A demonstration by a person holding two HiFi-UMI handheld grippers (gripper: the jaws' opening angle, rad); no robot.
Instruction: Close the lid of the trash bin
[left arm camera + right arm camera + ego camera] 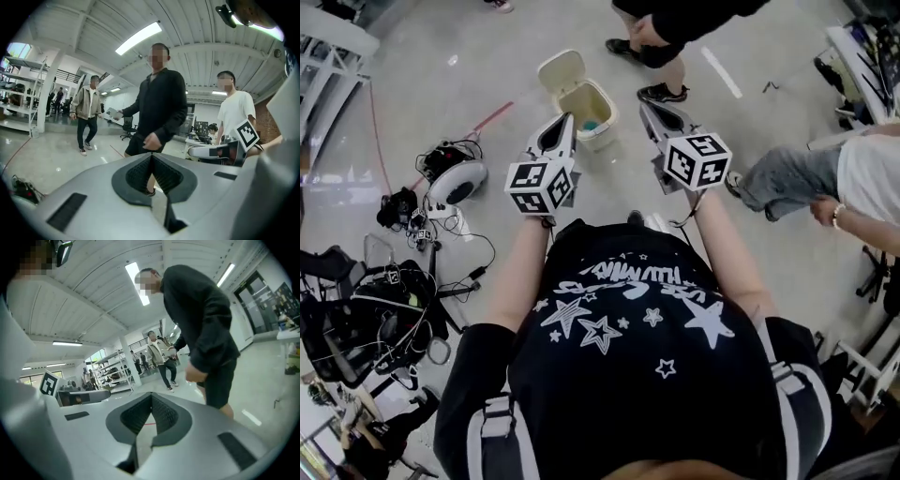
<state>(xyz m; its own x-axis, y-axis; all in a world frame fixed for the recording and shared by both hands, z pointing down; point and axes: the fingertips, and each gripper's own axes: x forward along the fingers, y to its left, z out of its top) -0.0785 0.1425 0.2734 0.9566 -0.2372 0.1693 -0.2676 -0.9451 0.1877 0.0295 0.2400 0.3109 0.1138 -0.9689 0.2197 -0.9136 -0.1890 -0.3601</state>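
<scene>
Covering part of the open trash bin [605,127], left gripper [567,120], like right gripper [647,106], is closed, empty.

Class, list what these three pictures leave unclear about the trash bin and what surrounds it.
- Trash bin: absent from both gripper views, which aim above the floor; small in the head view.
- Blue-green item inside it: too small to identify.
- Bin's near left side: covered by the left tool in the head view.
- Lid hinge: too small to make out.
- Standing person: cut off by the head view's top edge.
</scene>
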